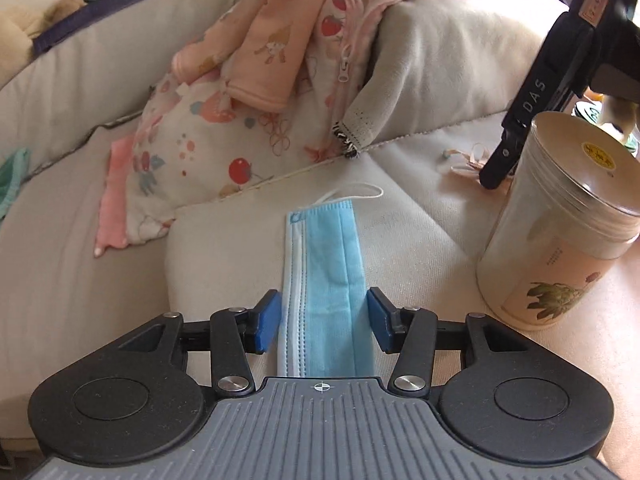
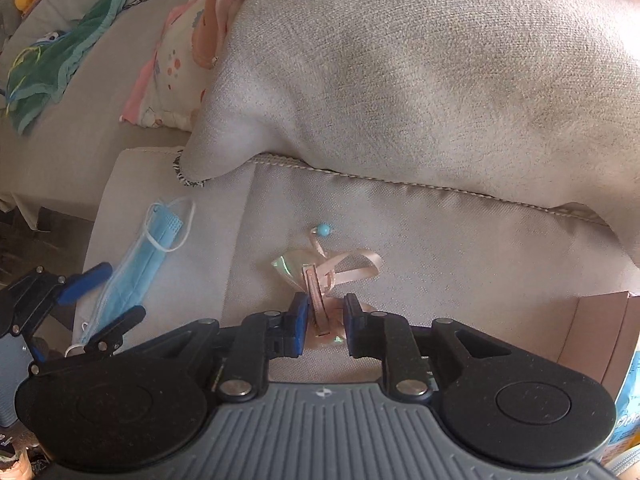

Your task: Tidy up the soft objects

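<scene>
A blue surgical mask (image 1: 326, 280) lies flat on the beige sofa seat. My left gripper (image 1: 324, 318) is open with its blue pads on either side of the mask's near end. The mask (image 2: 132, 276) and my left gripper (image 2: 100, 292) also show in the right wrist view. A pink ribbon hair clip (image 2: 320, 284) with a blue bead lies on the seat. My right gripper (image 2: 326, 320) is open, its pads on either side of the clip's near end, a small gap on each side. My right gripper also shows as a black arm at the right of the left wrist view.
A grey cushion (image 2: 400, 80) lies behind the clip. Pink printed children's clothes (image 1: 248, 92) are piled on the sofa. A lidded canister (image 1: 560, 220) stands to the right of the mask. A green cloth (image 2: 60, 60) lies far left. A pink cardboard box (image 2: 600, 340) is at right.
</scene>
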`<state>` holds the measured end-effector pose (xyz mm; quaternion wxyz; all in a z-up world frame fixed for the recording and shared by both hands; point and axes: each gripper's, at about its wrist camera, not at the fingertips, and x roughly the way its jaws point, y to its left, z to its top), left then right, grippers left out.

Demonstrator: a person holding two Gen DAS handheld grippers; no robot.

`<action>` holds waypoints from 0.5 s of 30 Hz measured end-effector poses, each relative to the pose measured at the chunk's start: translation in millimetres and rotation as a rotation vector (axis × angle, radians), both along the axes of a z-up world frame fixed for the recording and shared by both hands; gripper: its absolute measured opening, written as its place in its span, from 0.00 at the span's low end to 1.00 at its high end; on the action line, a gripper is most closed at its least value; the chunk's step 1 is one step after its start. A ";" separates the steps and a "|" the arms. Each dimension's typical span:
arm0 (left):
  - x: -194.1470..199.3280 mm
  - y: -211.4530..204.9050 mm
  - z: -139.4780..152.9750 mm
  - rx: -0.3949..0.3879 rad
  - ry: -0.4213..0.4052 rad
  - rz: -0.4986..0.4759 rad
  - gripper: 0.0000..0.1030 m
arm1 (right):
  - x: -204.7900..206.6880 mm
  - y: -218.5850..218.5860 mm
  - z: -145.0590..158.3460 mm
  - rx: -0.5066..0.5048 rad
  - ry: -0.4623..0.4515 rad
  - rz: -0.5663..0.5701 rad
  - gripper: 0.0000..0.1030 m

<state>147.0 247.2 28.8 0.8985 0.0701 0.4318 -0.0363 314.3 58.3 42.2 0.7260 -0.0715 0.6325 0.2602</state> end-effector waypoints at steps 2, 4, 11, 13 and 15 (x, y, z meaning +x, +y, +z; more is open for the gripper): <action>7.9 12.6 0.9 -0.083 0.030 0.029 0.52 | -0.4 0.2 -0.2 -0.005 0.003 0.005 0.32; 11.6 15.7 1.8 -0.094 0.025 0.026 0.52 | -0.5 1.7 -1.4 -0.009 0.003 0.002 0.34; -2.2 3.0 0.0 -0.098 -0.051 0.077 0.19 | -5.8 7.2 -1.0 -0.020 -0.023 0.027 0.12; -8.3 1.8 0.1 -0.139 -0.048 0.086 0.10 | -9.0 3.9 3.2 -0.002 -0.017 0.016 0.10; -19.6 -3.6 0.1 -0.154 -0.054 0.081 0.10 | -12.7 -4.9 17.7 0.041 -0.036 0.005 0.10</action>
